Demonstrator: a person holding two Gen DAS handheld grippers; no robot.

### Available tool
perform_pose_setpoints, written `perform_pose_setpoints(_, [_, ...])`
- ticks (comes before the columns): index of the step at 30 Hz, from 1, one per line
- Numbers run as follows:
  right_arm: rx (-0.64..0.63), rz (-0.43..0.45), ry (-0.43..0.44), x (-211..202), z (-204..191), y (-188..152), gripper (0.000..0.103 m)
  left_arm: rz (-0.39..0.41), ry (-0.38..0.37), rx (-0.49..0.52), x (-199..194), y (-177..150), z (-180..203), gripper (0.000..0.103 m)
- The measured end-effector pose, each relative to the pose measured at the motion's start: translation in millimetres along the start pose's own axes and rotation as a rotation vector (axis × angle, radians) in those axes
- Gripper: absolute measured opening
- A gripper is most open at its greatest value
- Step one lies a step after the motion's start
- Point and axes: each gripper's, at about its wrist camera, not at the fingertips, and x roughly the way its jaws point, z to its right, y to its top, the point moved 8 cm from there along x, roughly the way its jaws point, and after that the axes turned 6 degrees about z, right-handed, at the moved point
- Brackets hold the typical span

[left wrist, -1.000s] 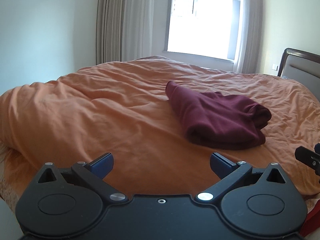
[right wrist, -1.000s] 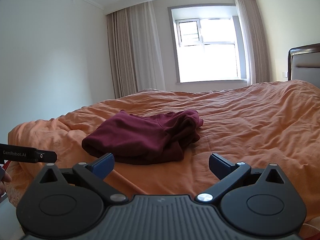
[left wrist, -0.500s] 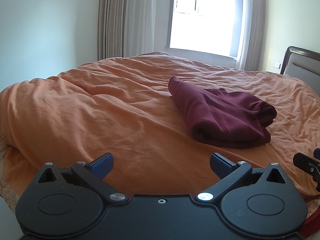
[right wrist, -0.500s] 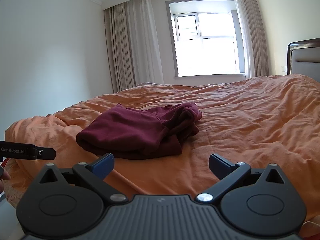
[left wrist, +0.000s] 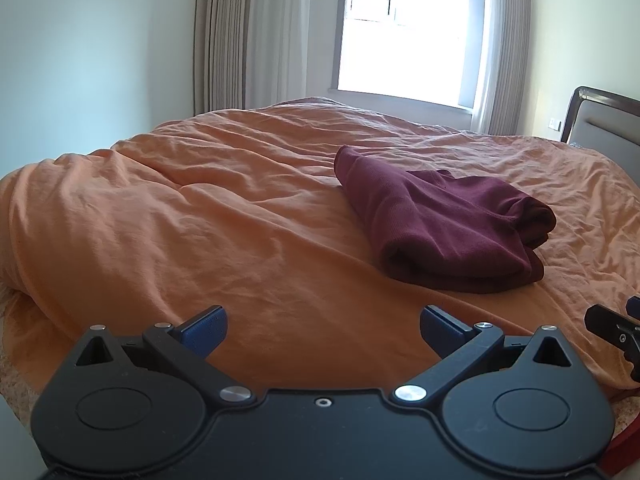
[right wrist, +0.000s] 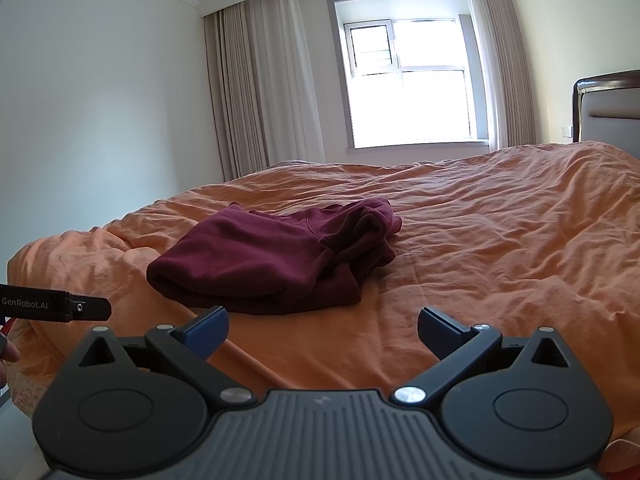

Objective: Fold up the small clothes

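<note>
Both views have drawn nearer one folded maroon knit garment [left wrist: 440, 224] on orange duvet [left wrist: 200, 216]; left gripper [left wrist: 322, 326] and right gripper [right wrist: 322, 326] gape wide, empty.

The left gripper [left wrist: 322, 326] is matte black plastic: a broad flat body, smooth on top, with a small screw hole at its middle. Two round housings flank it, each with a raised disc and a triangular cut-out above. Angled black link bars run from silver rivets to short fingers [left wrist: 206, 323] with blue pads.

The right gripper [right wrist: 322, 326] is built alike, but its body is ribbed with fine grooves. Seen from there, the left one's black side bar carries white lettering, "GenRobot.AI". A sliver of skin shows at the left edge.
</note>
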Motion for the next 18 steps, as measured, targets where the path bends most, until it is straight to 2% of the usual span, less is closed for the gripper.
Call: perform_pose_setpoints(18, [0.005,-0.005,-0.003,0.5,1.2,-1.0,0.103,-0.006,0.003,0.003,1.6,-1.9,-1.8,0.102])
